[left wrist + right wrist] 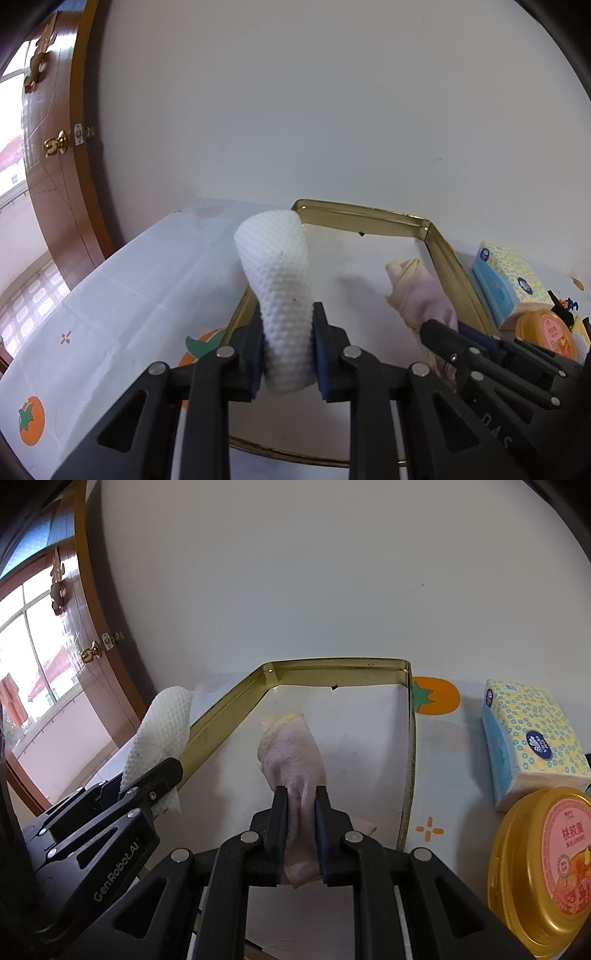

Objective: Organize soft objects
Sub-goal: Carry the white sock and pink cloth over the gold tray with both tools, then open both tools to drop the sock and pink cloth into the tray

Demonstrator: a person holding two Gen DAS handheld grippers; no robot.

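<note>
Left gripper (288, 354) is clamped on the white dimpled cloth (277, 266), which stands stiffly over the tin's 9 o'clock rim. Right gripper (301, 830) pinches the pale pink cloth (295, 753), limp and yellow-edged, above the tin floor. Lower both inside the gold tin (332, 672) before you let go; keep them side by side. Farther, at 3 o'clock: gold-lidded tub (543, 867), tissue pack (532, 738).
</note>
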